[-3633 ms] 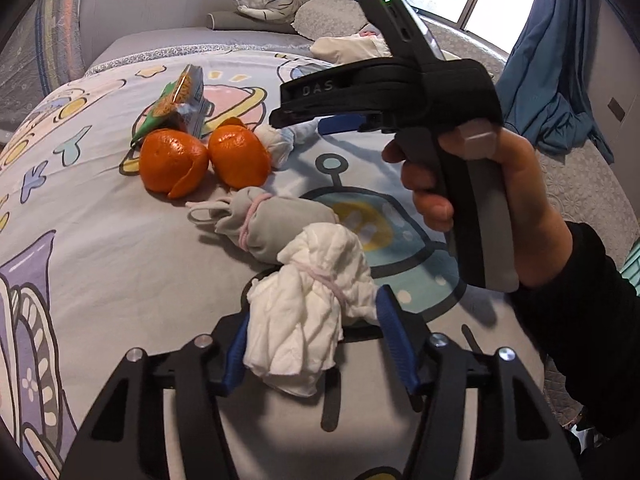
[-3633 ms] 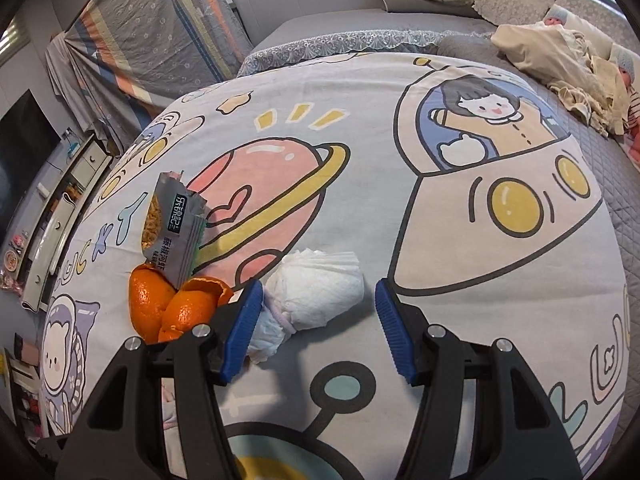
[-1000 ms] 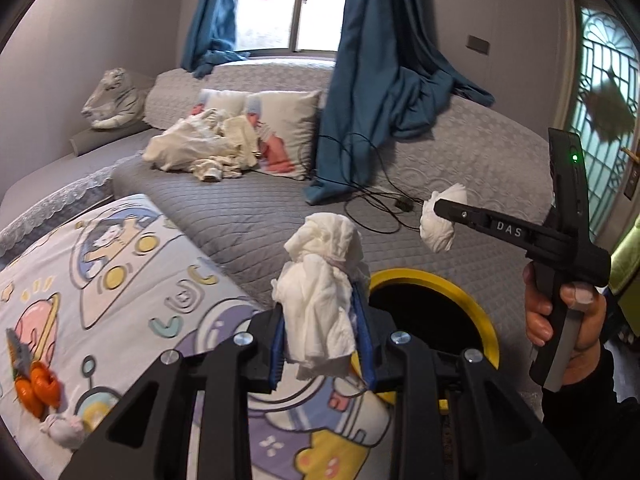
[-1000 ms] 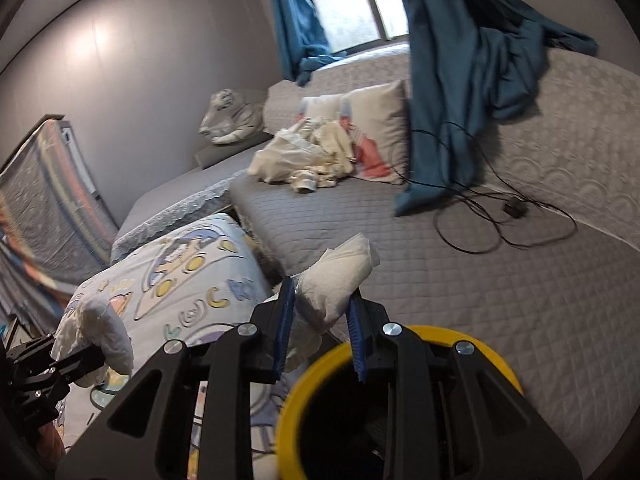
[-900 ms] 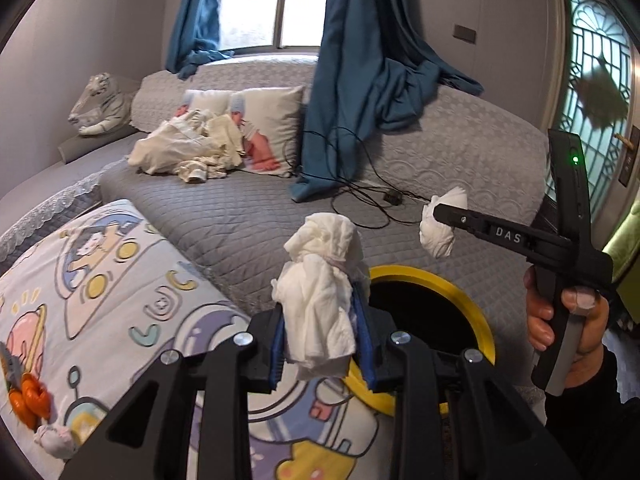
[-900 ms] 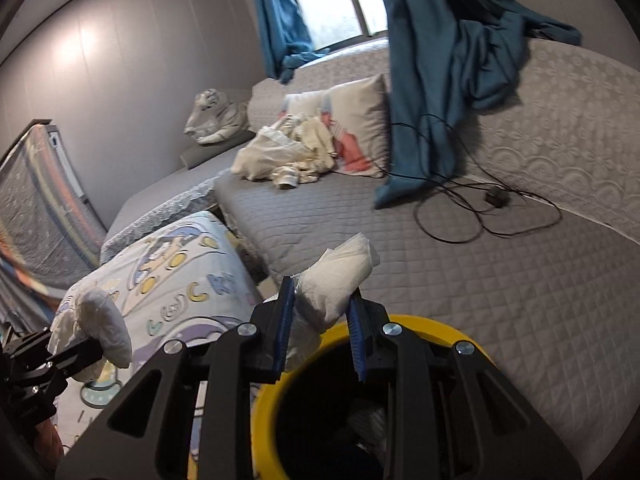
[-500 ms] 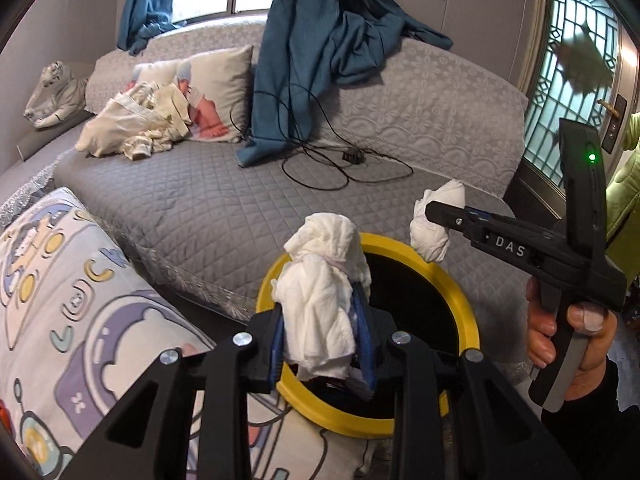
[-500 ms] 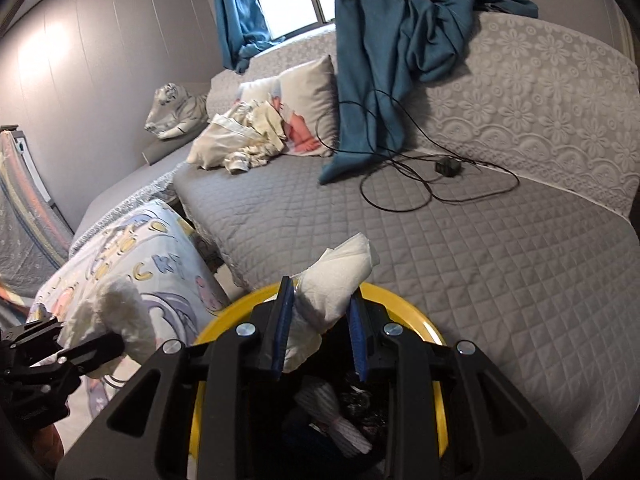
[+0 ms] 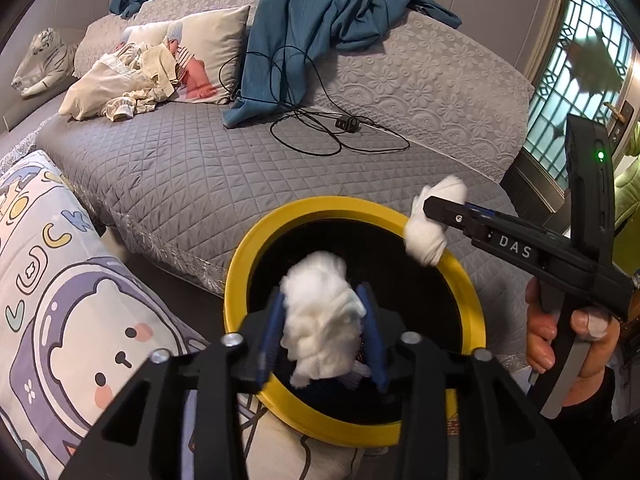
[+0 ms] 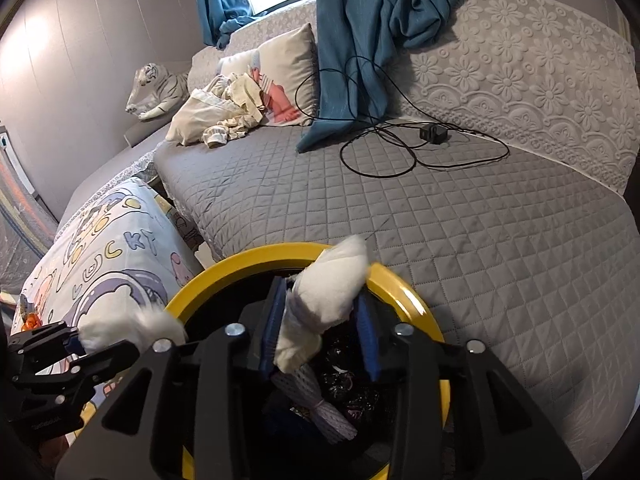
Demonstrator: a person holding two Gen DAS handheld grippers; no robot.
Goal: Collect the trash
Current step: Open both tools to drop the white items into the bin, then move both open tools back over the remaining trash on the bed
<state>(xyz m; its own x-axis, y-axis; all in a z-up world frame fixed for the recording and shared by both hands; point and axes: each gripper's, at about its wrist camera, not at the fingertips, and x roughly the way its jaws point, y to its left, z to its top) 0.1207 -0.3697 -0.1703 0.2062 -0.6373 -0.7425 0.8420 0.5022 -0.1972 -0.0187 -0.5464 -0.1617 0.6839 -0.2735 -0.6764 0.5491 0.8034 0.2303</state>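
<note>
My left gripper (image 9: 322, 330) is shut on a crumpled white tissue wad (image 9: 320, 314) and holds it over the mouth of a yellow-rimmed black trash bin (image 9: 280, 216). My right gripper (image 10: 318, 324) is shut on a second white wad (image 10: 332, 288), also over the bin (image 10: 404, 284). In the left wrist view the right gripper (image 9: 434, 216) reaches in from the right with its wad (image 9: 430, 228) above the bin's far rim. In the right wrist view the left gripper (image 10: 100, 340) shows at the left with its wad (image 10: 128, 330). Trash lies inside the bin.
A grey quilted bed (image 9: 192, 160) lies behind the bin with a black cable and charger (image 9: 332, 132), a blue curtain (image 9: 304, 20), pillows and clothes (image 9: 132, 80). The cartoon-print bedspread (image 9: 60, 280) is at the left. A glass door (image 9: 576, 72) is at the right.
Both grippers have moved from over the bedspread to over the bin and tilted down into it. Each still grips its wad.
</note>
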